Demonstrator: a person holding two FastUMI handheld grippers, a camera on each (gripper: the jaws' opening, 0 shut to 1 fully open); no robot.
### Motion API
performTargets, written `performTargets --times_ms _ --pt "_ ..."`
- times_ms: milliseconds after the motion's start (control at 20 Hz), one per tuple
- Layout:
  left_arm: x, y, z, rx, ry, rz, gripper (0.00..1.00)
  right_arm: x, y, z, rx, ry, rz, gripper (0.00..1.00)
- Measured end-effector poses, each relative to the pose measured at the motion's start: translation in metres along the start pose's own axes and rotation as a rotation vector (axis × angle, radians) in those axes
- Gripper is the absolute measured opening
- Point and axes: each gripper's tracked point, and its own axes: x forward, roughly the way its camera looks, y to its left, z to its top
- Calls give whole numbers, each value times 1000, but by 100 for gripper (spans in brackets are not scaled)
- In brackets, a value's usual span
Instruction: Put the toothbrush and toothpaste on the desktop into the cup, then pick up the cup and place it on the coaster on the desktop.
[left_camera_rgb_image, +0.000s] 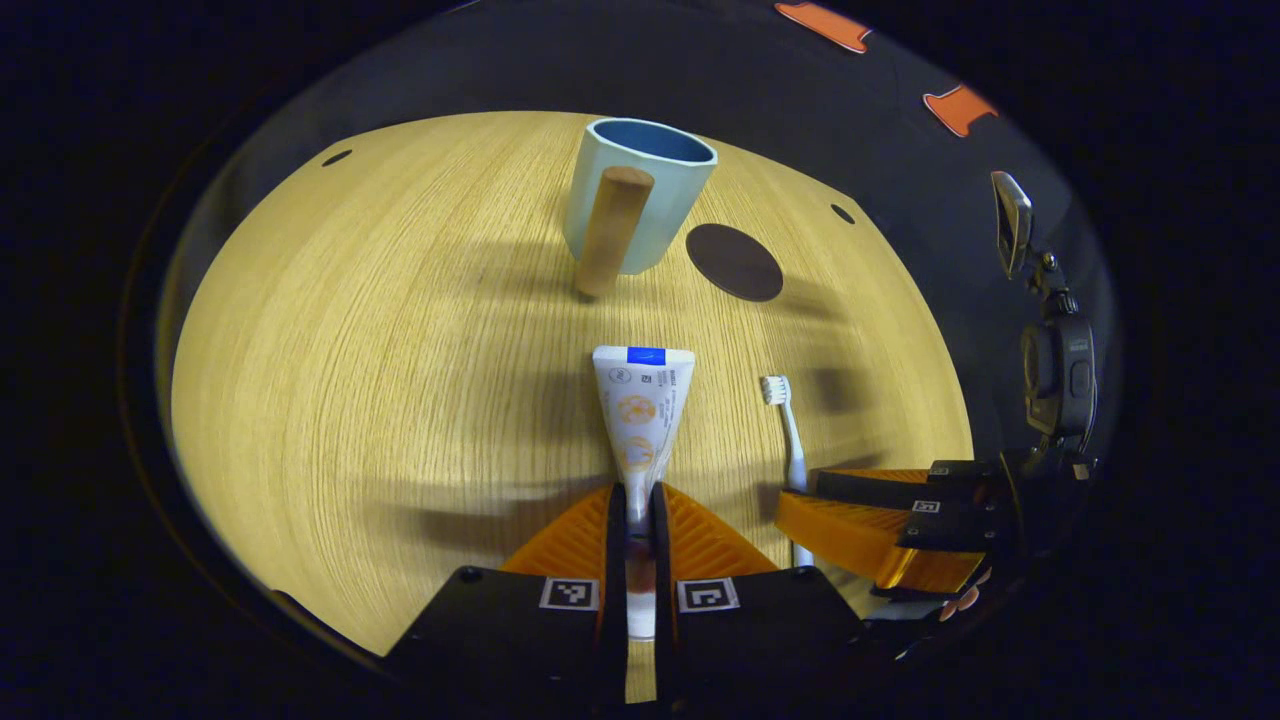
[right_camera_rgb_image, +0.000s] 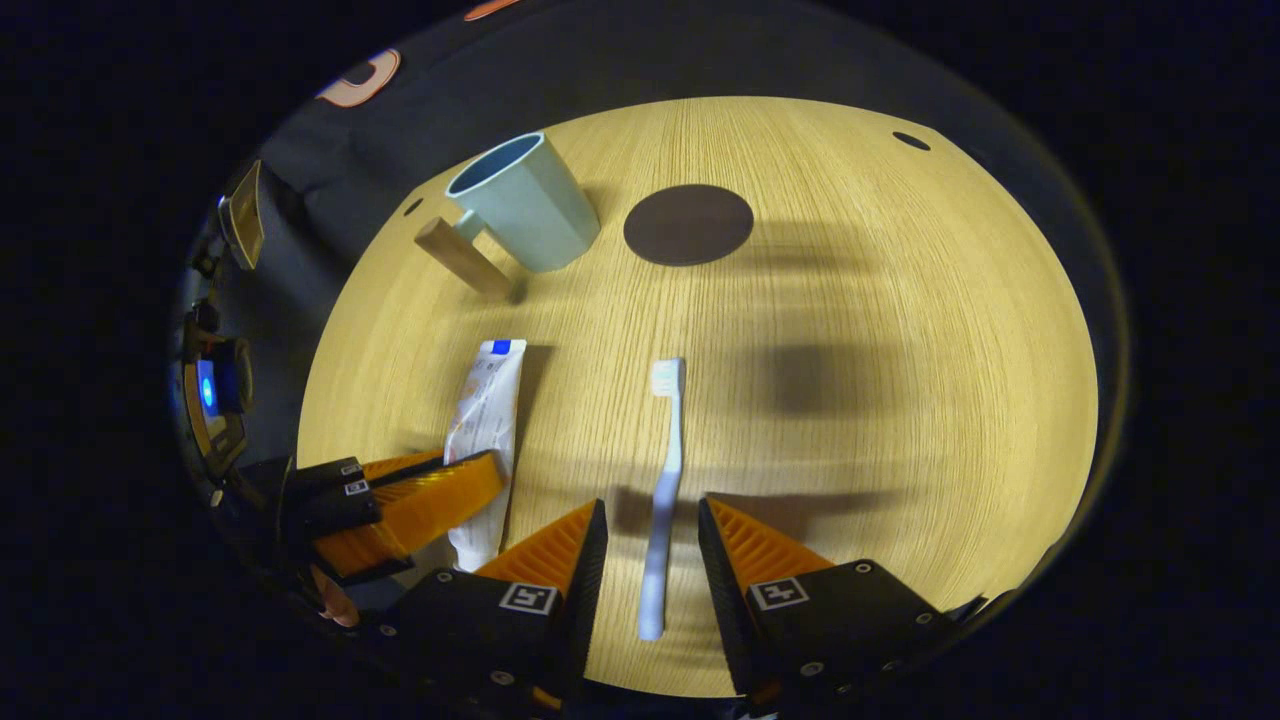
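In the left gripper view, the left gripper is reaching low and level over the round pale wooden desktop, its two fingers pressing narrowly on the lower, cap end of the white toothpaste tube with orange print and a blue band. The tube is lying flat, pointing toward 12 o'clock, where the pale blue plastic cup with a round wooden peg handle is standing upright. The dark brown round coaster is lying just beside the cup at about 4 o'clock from it.

In the right gripper view, the right gripper is hovering low, its fingers standing wide apart on either side of the white and pale blue toothbrush without touching it. The toothbrush is lying flat, bristle head toward 12 o'clock, just beside the tube at the tube's 3 o'clock. The coaster is sitting bare, well apart from the toothbrush head, near 12 o'clock.
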Motion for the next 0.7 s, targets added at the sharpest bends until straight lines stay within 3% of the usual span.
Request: performTargets --times_ms 150,250,300,400,700 --pt "-7 4 5 1 -27 16 15 5 -3 6 -19 -20 -27 46" --pt "-11 8 7 -1 -42 22 15 7 -5 11 -11 -33 -40 29" --pt "-12 9 9 -1 -51 23 15 8 -7 12 -18 -40 -41 16" --pt "-17 9 9 -4 -66 22 15 6 -8 12 -39 -53 -41 9" --pt "-26 12 13 -1 -107 22 15 -1 -10 18 -68 -111 -41 5"
